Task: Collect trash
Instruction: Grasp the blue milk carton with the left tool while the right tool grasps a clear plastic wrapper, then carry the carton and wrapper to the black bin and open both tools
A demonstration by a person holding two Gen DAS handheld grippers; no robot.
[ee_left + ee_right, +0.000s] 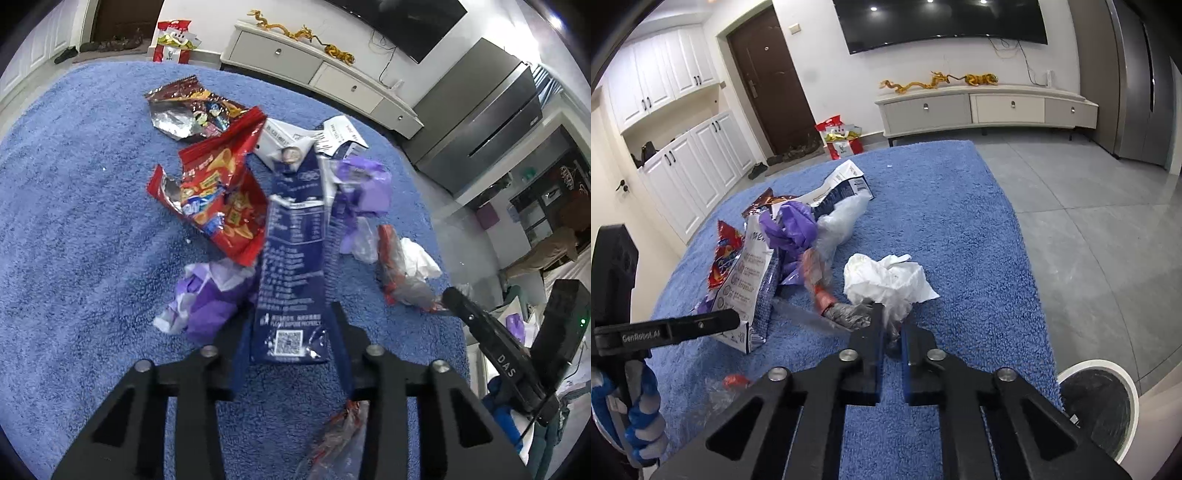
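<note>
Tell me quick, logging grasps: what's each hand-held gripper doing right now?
Left hand-held gripper: shut on the blue carton.
Right hand-held gripper: shut on a clear plastic wrapper.

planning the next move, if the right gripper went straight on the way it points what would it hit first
The right gripper is shut on a clear wrapper. Straight ahead the white tissue comes first, almost touching the jaws, though depth is hard to judge.

Left gripper (pixel 290 332) clamped on blue carton (pixel 291 258) above blue rug (pixel 92 240)
</note>
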